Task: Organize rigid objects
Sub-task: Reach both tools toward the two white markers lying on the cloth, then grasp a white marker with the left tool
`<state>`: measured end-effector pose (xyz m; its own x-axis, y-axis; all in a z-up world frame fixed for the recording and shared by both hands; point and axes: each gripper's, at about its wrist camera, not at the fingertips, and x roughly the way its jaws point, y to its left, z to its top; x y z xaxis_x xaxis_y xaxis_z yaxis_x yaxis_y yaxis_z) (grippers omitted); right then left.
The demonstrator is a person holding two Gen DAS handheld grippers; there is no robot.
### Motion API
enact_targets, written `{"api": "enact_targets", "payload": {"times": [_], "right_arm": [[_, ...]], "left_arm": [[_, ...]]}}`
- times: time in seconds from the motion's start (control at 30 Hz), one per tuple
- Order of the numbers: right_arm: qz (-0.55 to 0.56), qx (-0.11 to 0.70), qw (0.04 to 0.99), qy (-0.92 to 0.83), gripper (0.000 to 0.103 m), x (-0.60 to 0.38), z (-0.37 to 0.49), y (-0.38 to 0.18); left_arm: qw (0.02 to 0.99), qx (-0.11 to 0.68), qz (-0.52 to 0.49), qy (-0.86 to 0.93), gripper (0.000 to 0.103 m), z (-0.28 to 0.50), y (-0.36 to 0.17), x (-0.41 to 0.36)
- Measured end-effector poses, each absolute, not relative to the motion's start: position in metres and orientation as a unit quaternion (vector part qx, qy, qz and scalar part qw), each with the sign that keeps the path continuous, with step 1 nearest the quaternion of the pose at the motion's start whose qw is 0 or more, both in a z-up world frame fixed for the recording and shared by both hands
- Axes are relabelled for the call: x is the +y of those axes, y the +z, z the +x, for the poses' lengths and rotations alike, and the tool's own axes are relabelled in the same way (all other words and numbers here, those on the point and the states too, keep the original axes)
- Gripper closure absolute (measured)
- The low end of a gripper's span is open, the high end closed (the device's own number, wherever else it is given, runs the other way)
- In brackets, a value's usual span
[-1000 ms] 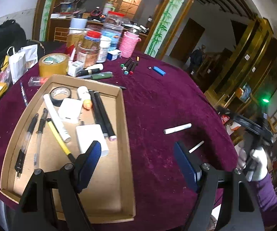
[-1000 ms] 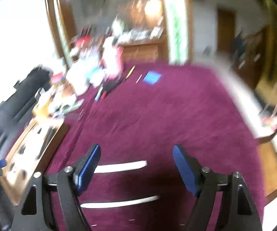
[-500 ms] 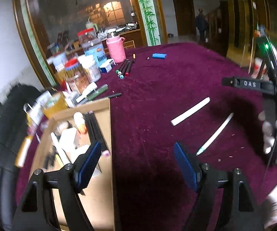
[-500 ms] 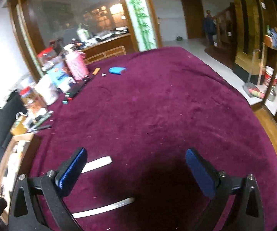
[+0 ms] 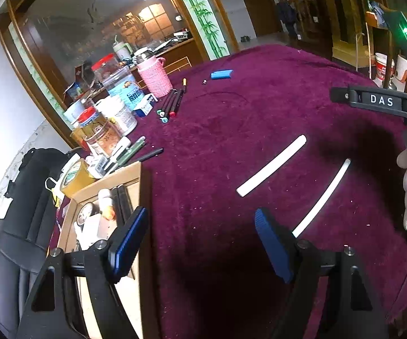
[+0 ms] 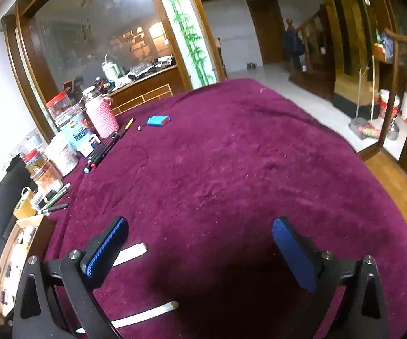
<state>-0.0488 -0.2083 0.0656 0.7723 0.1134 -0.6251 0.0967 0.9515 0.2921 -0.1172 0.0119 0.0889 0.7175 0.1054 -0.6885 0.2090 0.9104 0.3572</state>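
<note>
Left claw [image 5: 200,243] gaping beside tray edge [image 5: 144,197], right claw [image 6: 200,251] spread wide, white marker [image 5: 271,165] on bare cloth

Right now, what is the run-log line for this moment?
left tool open | right tool open | thick white stick, thin white stick on purple cloth

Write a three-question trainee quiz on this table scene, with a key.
1. True or false: the left gripper holds the thick white cylindrical stick.
2. Which lies nearer the pink knitted-sleeve bottle: (a) the small blue rectangular case or (b) the open brown cardboard tray?
3. Fill in: the thin white pen rests on a ___ velvet tablecloth.

Key: 1 false, its jaws are open and empty; 2 a; 3 maroon.
</note>
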Motion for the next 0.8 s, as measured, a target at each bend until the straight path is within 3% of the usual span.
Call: {"api": "enact_targets", "payload": {"times": [0.8], "right_arm": [[0.201,0.387,0.900,0.014,0.001,-0.219,-0.037,0.045]], "left_arm": [[0.868,0.447,0.197,-0.085,0.026,-0.051,0.066,-0.002]]}}
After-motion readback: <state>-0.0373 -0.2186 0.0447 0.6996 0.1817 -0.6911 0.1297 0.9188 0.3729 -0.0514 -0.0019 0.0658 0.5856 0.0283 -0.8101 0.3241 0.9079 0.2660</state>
